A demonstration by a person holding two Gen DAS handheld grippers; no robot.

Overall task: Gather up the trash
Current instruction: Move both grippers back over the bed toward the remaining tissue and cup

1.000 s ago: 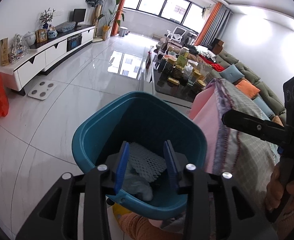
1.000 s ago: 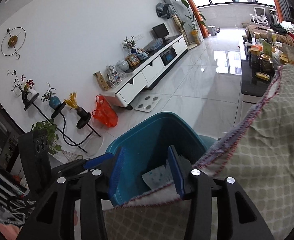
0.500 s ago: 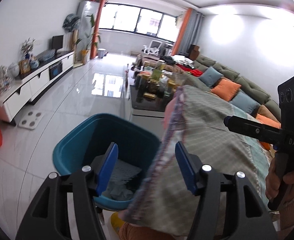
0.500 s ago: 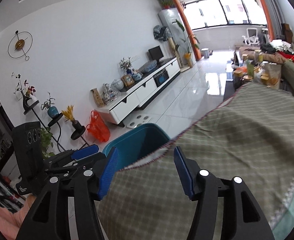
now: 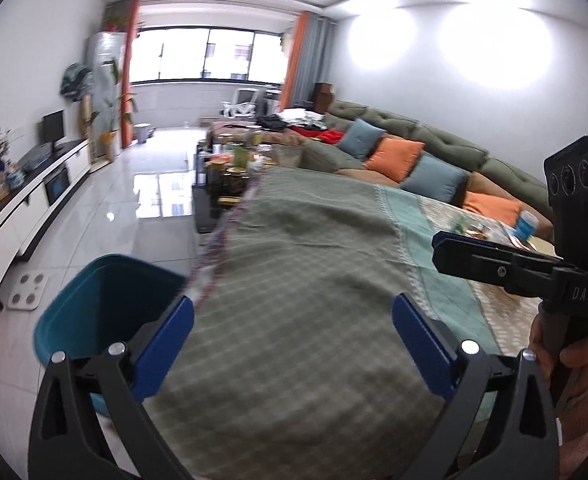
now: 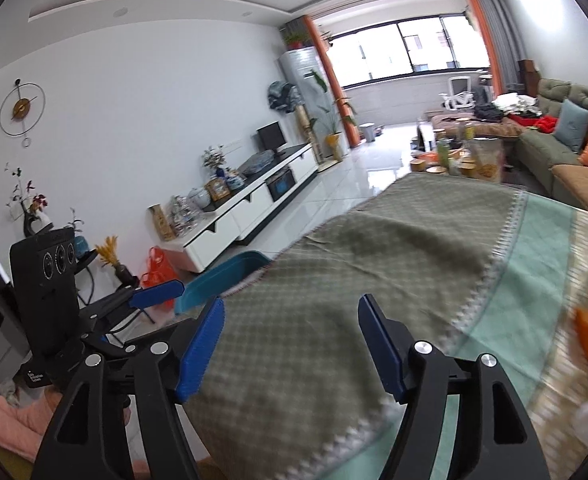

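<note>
Far left, down on the floor: bin [image 5: 94, 304]. Sits just beside the table, partly hidden by the hanging edge of the cloth [image 5: 313, 280]. Cannot tell what is inside.

Next, left tongs [image 5: 294, 328]. Spread very wide, just been opening. Pinch nothing; only cloth shows between the blue pads, lower down and not touched.

Then right tongs [image 6: 292, 344], over the same cloth. Also spread, just been opening, not as wide. Pinch nothing either.

Far right, on the table: trash [image 6: 587, 336]. Looks like an orange scrap and some small bits near it, all too blurry to name. Well apart from both tongs.

What could go wrong, as a guess:
- Could snag the cloth if a pad dips too low. Would drag the cloth and knock things on the table over.
- Could grab cloth along with the scrap, since the scrap lies flat on it.
- Could bump the two tongs together, being so close side by side.
- Could drop trash on the floor, with the cloth covering part of the bin.
</note>
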